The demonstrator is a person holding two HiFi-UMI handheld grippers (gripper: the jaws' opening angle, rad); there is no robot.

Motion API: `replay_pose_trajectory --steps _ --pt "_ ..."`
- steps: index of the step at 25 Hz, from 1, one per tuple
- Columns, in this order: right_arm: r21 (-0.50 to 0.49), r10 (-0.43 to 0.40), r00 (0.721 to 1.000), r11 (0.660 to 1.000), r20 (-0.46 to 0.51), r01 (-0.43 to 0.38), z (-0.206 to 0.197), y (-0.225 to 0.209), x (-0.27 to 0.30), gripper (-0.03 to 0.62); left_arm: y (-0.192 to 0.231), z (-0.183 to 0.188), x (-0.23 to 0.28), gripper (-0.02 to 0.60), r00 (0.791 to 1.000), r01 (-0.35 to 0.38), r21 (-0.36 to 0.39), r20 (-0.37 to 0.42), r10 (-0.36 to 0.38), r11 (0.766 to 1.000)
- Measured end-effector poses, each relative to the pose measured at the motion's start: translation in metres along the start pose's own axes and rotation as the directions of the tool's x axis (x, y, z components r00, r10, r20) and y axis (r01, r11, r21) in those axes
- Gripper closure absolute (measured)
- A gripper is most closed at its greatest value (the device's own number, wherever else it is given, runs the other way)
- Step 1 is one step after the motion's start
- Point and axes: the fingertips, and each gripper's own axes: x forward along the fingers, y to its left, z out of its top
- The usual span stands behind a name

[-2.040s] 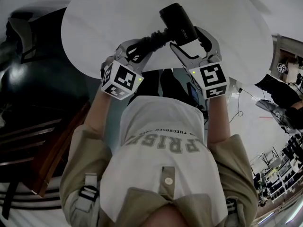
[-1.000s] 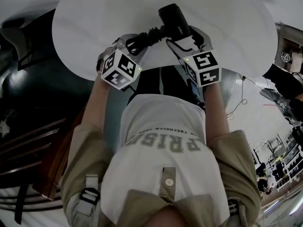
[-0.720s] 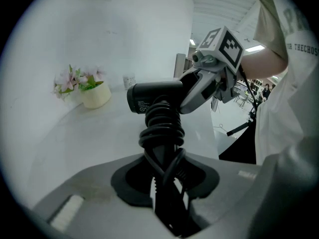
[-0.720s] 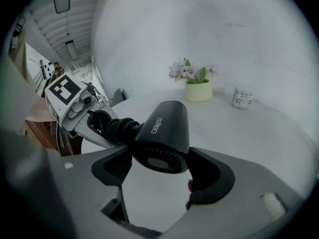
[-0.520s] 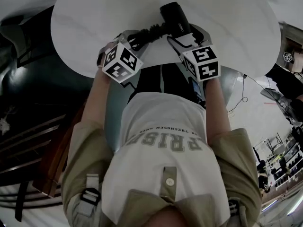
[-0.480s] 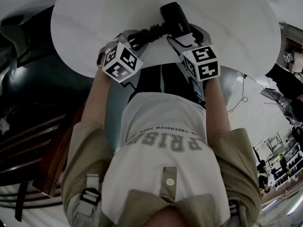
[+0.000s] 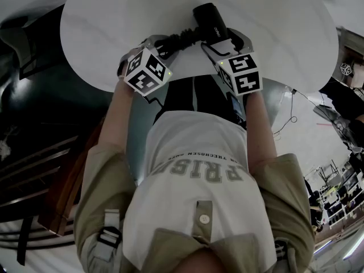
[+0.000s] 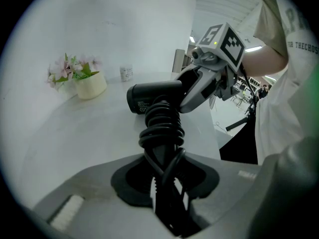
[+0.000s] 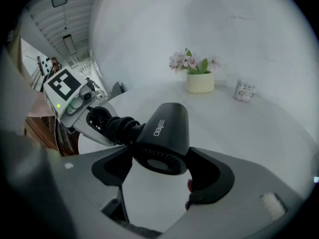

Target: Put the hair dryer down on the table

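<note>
Over the near edge of the round white table (image 7: pixel 114 27), we hold a black hair dryer (image 7: pixel 211 23) between two tongs. Our left gripper (image 7: pixel 168 41) is clamped on the dryer's handle, which has the black cord (image 8: pixel 160 126) wound around it in coils. In the left gripper view, the ribbed pads pinch handle and cord tightly. Our right gripper (image 7: pixel 226 37) is closed around the dryer's thick barrel, one jaw on each side, with the rear grille (image 9: pixel 158 164) facing back toward us. The nozzle points away from us, toward the table's middle. We cannot tell whether the dryer touches the tabletop. At the table's far side stand a pale pot of pink flowers (image 9: pixel 200 78) and, near it, a small jar (image 9: pixel 244 90). Both are well apart from the dryer.
</note>
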Motion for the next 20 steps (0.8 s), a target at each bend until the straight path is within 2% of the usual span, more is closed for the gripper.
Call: replay_pose_trajectory --steps 7,12,20 --pt "0.01 -0.003 1.0 1.0 -0.012 0.003 -0.005 0.001 0.004 0.237 0.001 -0.003 0.002 0.449 1.0 -0.002 0.006 -0.008 0.002 1.0" --pt "0.01 -0.018 1.0 1.0 -0.024 0.018 -0.006 0.001 0.007 0.238 0.008 0.001 0.0 0.449 0.998 -0.056 0.032 -0.005 0.056 0.998" --pt "0.007 -0.031 0.999 0.999 -0.033 0.031 -0.012 -0.001 0.01 0.238 0.009 -0.002 0.006 0.448 0.995 -0.097 0.047 0.002 0.097 0.994"
